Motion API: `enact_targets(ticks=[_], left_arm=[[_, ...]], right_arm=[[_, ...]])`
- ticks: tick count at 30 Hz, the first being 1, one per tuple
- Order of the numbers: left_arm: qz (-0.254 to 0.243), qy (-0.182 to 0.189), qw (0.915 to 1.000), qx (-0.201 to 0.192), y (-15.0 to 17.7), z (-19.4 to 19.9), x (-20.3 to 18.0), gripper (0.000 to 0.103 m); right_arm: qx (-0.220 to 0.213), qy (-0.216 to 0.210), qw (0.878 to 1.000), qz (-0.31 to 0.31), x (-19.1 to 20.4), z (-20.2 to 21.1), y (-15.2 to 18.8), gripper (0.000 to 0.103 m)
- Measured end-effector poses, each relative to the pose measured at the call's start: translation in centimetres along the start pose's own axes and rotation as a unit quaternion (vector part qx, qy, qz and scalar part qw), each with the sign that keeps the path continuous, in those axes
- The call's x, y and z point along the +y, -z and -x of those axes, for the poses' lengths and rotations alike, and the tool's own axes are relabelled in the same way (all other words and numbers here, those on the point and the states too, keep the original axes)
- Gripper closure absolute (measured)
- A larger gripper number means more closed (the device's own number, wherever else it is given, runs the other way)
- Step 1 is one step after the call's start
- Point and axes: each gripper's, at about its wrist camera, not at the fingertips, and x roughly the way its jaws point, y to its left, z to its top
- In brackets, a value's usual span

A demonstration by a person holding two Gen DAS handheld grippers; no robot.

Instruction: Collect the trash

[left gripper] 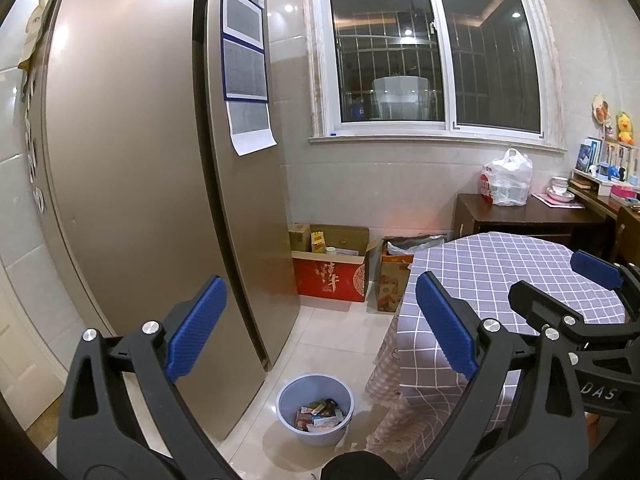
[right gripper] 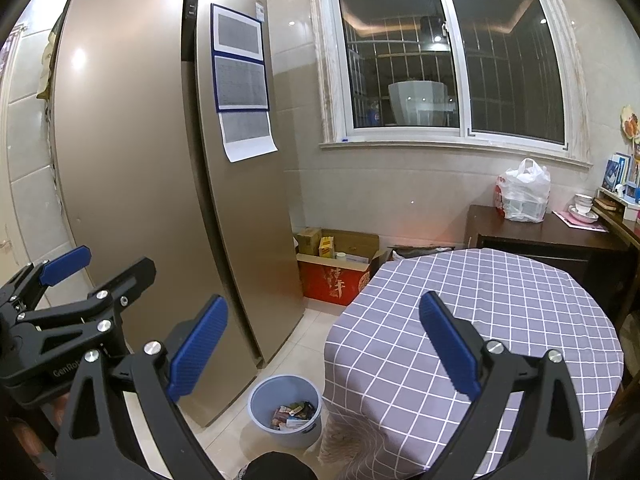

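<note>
Yellow duck toy (left gripper: pixel 624 128): L view only.

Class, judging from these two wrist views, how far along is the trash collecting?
Done: wrappers already lie in the blue bin on the floor, and the checked tablecloth shows no litter. In hand: nothing; the left tongs and right tongs are open and empty. Left: no loose trash is visible.

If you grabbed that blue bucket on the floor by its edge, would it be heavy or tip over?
Probably light: the round blue plastic bucket holds only a shallow layer of small wrappers. Its thin rim may flex a little under a claw pinch. Lifted by one side it would likely tilt, and the loose wrappers could slide or spill onto the pale tiled floor.
</note>
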Motion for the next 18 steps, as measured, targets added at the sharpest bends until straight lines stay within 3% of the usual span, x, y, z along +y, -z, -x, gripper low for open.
enact_targets(ticks=[11, 18], left_arm=[[-0.008, -0.003, 1.0000, 0.003, 0.1, -0.7, -1.1, 0.009], [-0.025, 0.006, 0.9994, 0.025, -0.1, -3.2, -4.2, 0.009]], right_arm=[[0.000, -0.004, 1.000, -0.010, -1.0, -0.8, -0.1, 0.008], [0.011, 0.001, 0.999, -0.033, -4.1, -2.4, 0.2, 0.008]])
